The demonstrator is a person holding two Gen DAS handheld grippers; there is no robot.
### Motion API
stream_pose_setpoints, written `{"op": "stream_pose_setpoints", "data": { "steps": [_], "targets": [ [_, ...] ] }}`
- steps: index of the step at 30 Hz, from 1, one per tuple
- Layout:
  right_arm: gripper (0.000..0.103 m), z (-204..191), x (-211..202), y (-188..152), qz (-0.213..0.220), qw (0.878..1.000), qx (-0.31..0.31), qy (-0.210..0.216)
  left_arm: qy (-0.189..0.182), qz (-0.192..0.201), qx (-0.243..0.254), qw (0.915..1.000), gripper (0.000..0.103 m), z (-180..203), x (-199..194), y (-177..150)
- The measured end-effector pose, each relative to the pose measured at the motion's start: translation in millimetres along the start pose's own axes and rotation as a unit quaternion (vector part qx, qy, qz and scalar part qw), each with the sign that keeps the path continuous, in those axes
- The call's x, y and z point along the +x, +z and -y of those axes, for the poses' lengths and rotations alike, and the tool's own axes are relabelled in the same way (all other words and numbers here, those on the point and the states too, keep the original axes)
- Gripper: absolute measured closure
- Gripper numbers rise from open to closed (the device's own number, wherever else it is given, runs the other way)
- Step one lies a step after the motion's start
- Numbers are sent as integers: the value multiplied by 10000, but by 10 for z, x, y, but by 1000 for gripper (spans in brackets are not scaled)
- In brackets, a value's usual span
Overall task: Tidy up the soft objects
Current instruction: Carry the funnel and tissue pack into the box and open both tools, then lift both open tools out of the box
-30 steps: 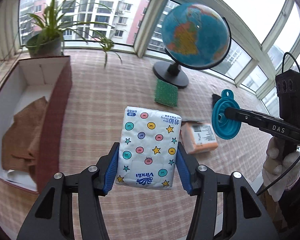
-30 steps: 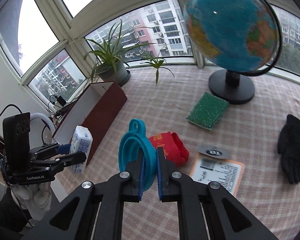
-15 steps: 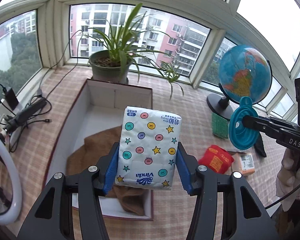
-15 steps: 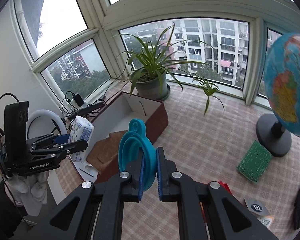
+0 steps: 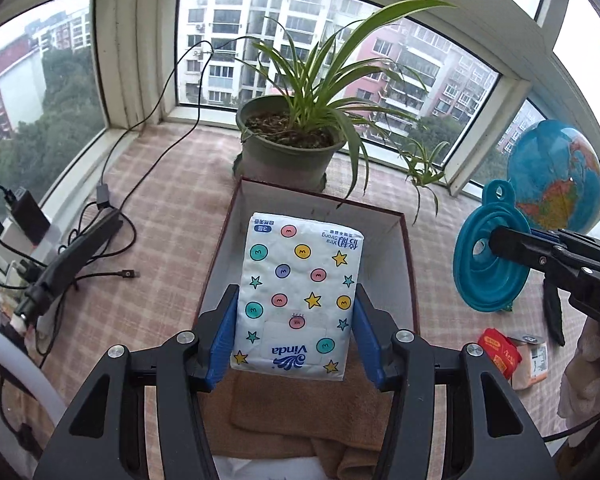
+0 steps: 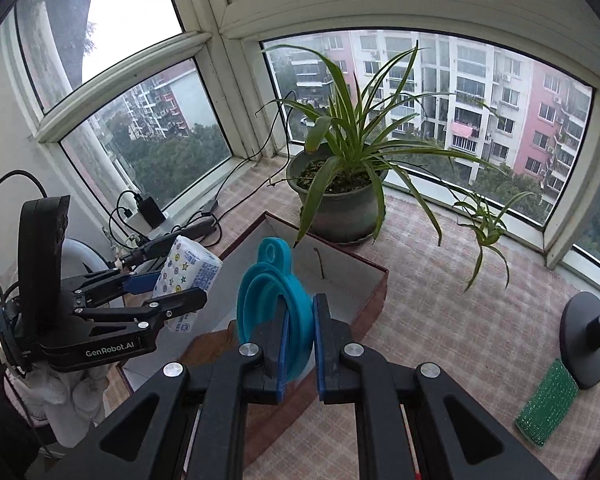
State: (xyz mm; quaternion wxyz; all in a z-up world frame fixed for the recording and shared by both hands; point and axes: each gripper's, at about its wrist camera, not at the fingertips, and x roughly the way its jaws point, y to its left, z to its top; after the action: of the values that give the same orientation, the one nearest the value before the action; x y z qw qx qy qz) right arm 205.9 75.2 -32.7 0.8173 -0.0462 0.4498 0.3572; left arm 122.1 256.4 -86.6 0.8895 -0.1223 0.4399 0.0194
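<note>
My left gripper (image 5: 294, 320) is shut on a white Vinda tissue pack (image 5: 300, 292) with coloured dots and stars, held above the open box (image 5: 404, 232). The pack also shows in the right wrist view (image 6: 190, 270). A brown towel (image 5: 300, 416) lies in the box's near end. My right gripper (image 6: 300, 344) is shut on a blue collapsible silicone funnel (image 6: 274, 292), held over the box's right side; the funnel also shows in the left wrist view (image 5: 486, 256).
A potted spider plant (image 5: 288, 148) stands behind the box. Cables and a power strip (image 5: 72, 252) lie left. A globe (image 5: 556, 176), a green scrub pad (image 6: 548, 404), a red packet (image 5: 500, 354) and an orange packet (image 5: 530, 364) are right.
Both grippers swung left from the globe side to over the box, each keeping its hold. The plant and the cables came into view; the globe slid to the right edge.
</note>
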Motion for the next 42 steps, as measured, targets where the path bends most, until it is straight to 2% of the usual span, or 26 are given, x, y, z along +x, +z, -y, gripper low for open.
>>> {"op": "stream_pose_setpoints", "data": {
  "steps": [5, 8, 10, 12, 21, 27, 31, 42],
  "targets": [
    [93, -31, 279, 108, -132, 9999, -13, 20, 19, -132, -26, 9999, 51, -70, 192, 91],
    [89, -47, 407, 172, -186, 9998, -91, -72, 106, -160, 125, 9997, 48, -46, 275, 135],
    [65, -38, 449, 202, -181, 9997, -86, -104, 235, -170, 135, 9995, 30, -44, 305, 159],
    [58, -16, 446, 227, -78, 9998, -35, -172, 282, -101, 44, 9995, 24, -80, 306, 187],
    [58, 101, 385, 192, -62, 9999, 120, -70, 253, -92, -64, 9996, 24, -121, 261, 173],
    [58, 173, 125, 65, 102, 9997, 202, -63, 349, 145, 9, 9993, 24, -30, 53, 75],
    [58, 238, -80, -39, 207, 9992, 322, -76, 190, 40, 22, 9998, 24, 67, -90, -10],
    [56, 429, -682, -556, 464, 9967, 440, -504, 119, 103, 271, 9995, 24, 434, -402, -267]
  ]
}}
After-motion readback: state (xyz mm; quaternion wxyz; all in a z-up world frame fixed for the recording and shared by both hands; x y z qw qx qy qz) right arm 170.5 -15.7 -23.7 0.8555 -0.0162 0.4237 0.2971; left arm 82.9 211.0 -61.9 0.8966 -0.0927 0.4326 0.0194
